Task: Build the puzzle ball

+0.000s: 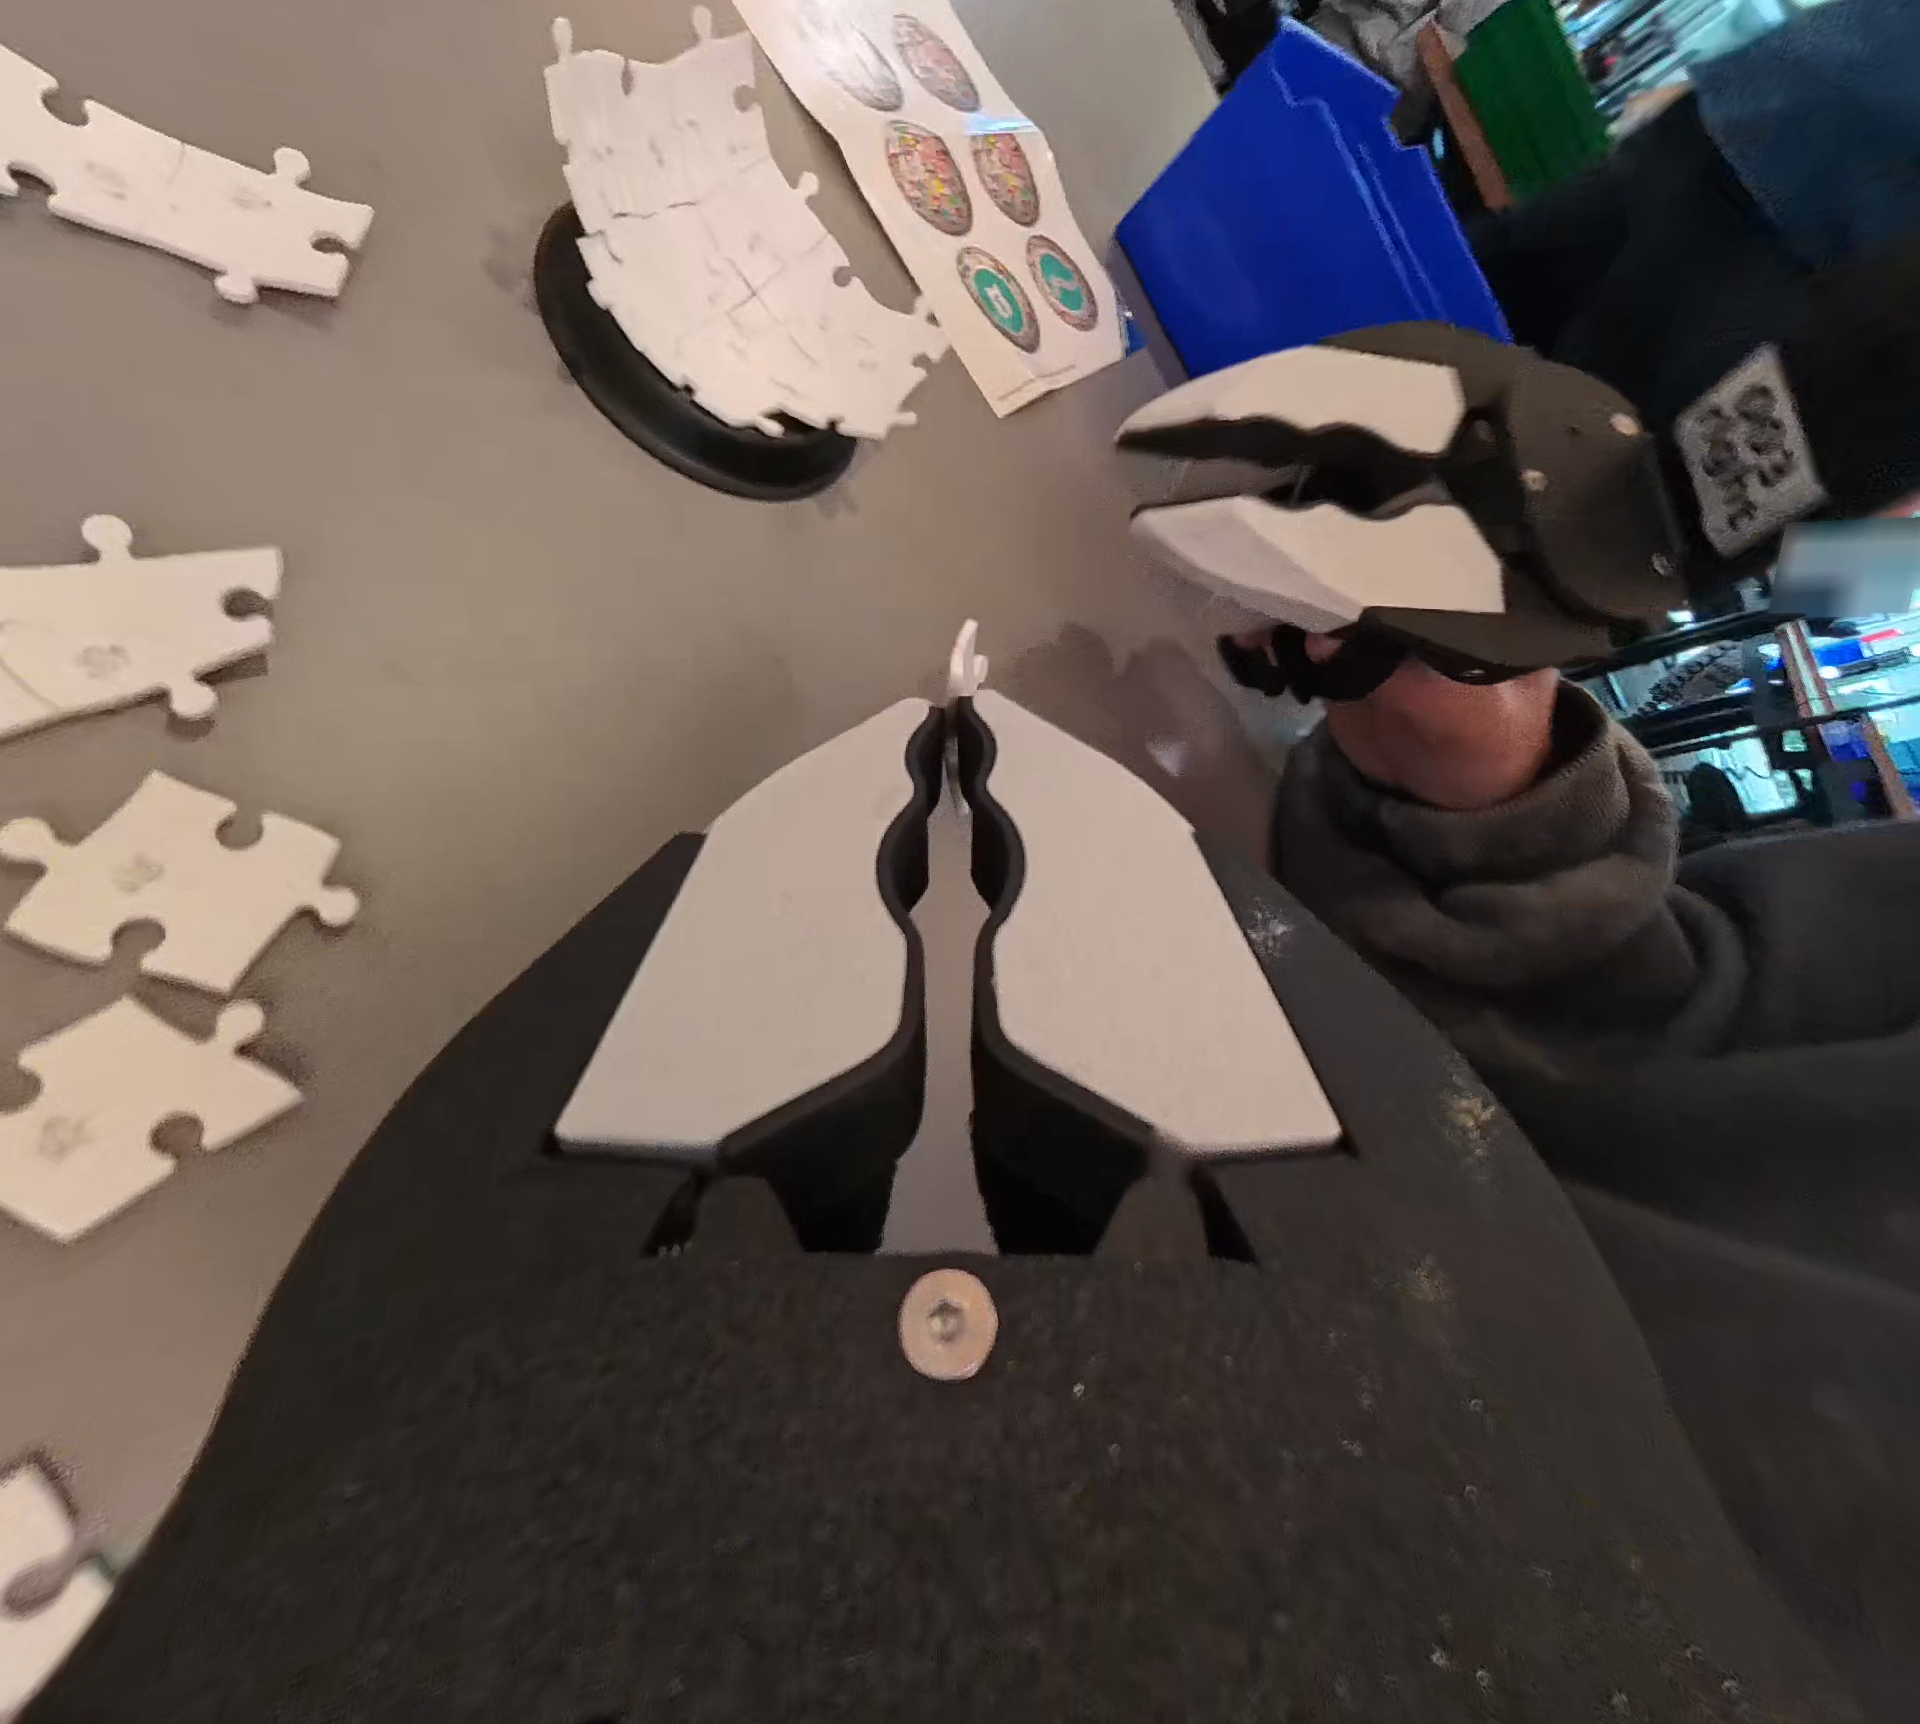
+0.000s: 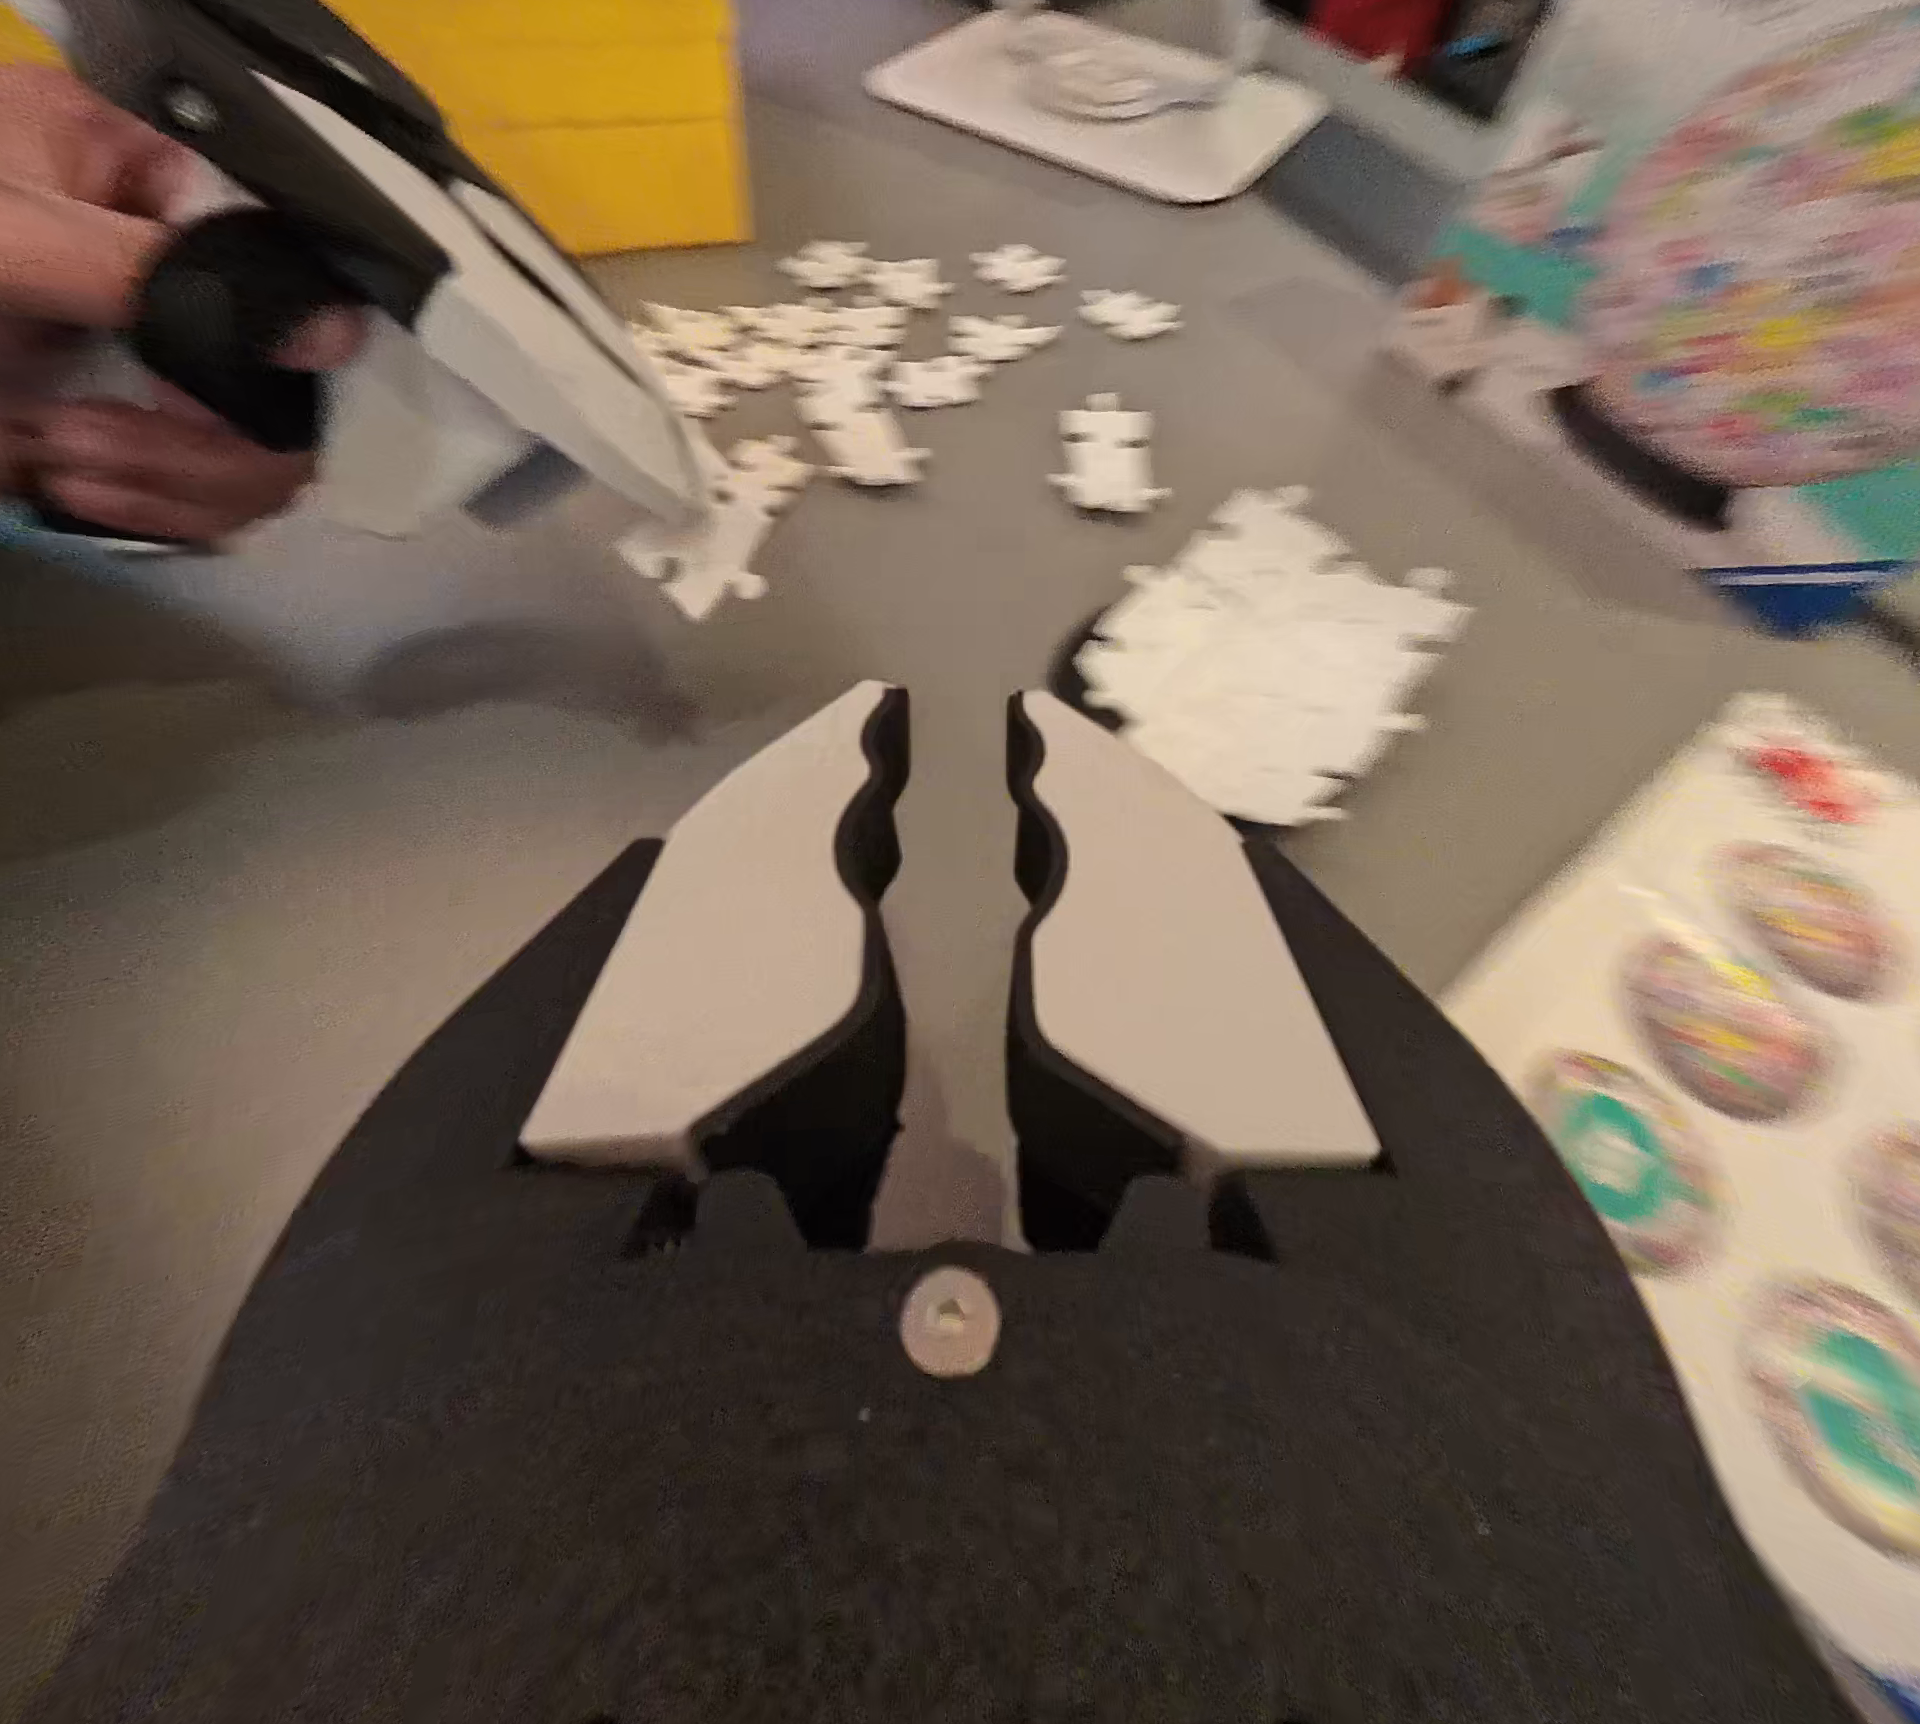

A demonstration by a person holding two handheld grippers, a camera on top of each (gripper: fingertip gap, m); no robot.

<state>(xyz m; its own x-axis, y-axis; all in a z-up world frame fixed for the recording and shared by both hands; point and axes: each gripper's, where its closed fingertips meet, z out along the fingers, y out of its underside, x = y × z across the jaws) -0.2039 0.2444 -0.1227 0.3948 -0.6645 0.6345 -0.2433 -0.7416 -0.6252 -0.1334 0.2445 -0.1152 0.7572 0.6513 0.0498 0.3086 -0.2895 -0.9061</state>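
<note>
Left gripper (image 1: 958,724): pinching white puzzle piece (image 1: 962,666) edge-on. Curved assembled section (image 1: 727,261) on black ring (image 1: 665,396); loose pieces (image 1: 177,874) left.

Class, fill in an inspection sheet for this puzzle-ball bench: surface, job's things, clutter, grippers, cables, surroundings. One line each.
Surface: grey table, matte, lightly scuffed.
Job's things: partly built white shell resting on a black ring stand; loose white pieces and joined strips lie to the side; a further pile of pieces is scattered beyond.
Clutter: printed leaflet lying flat beside the shell.
Grippers: left gripper shut on a white puzzle piece, seen edge-on; right gripper open, empty.
Cables: nothing seen.
Surroundings: blue bin, yellow bin, white stand base; background blurred.
</note>
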